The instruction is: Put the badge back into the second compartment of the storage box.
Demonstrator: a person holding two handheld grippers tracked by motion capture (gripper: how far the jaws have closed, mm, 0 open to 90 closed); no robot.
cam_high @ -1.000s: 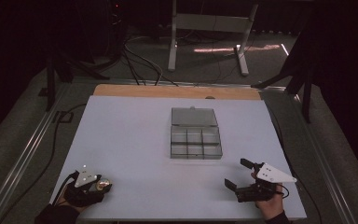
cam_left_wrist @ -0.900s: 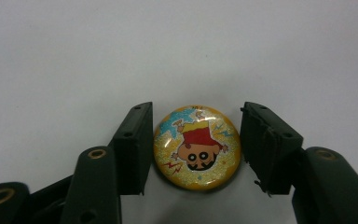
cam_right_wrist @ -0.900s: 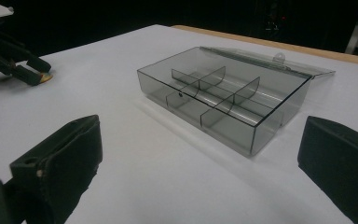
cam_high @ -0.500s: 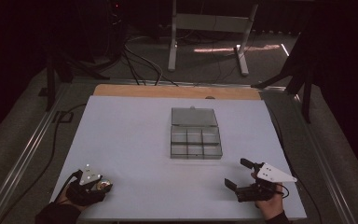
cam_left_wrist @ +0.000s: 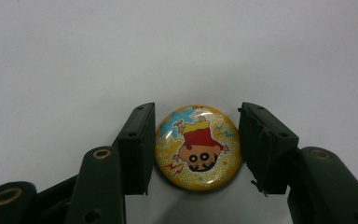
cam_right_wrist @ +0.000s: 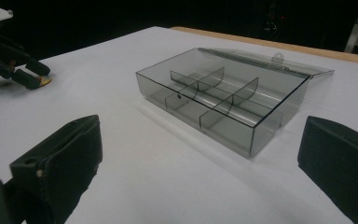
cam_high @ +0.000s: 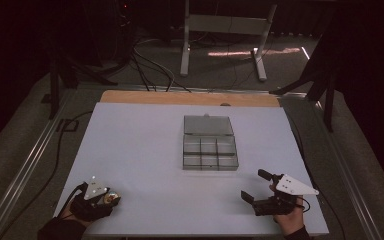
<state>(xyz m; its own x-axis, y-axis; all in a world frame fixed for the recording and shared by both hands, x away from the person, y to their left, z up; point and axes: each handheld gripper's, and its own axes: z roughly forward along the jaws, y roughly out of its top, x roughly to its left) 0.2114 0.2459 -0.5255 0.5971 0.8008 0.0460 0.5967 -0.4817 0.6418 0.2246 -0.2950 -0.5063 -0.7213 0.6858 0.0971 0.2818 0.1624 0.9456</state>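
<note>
A round yellow cartoon badge [cam_left_wrist: 198,148] lies flat on the white table [cam_high: 145,150]. My left gripper [cam_left_wrist: 196,122] is shut on it, one black pad against each side. From above, that gripper [cam_high: 107,200] and the badge [cam_high: 112,199] sit at the table's near left corner. A clear grey compartment box [cam_high: 210,152] stands mid-table with its lid [cam_high: 207,125] folded back flat. My right gripper [cam_high: 254,185] rests at the near right, open, with nothing between its jaws. The right gripper view has the box [cam_right_wrist: 223,100] ahead of the right gripper [cam_right_wrist: 200,154] and the left gripper [cam_right_wrist: 23,74] far left.
A wooden strip [cam_high: 190,98] runs along the table's far edge. Cables [cam_high: 150,65] and a metal stand [cam_high: 225,30] lie on the dark floor beyond it. Metal rails [cam_high: 25,170] flank the table's sides.
</note>
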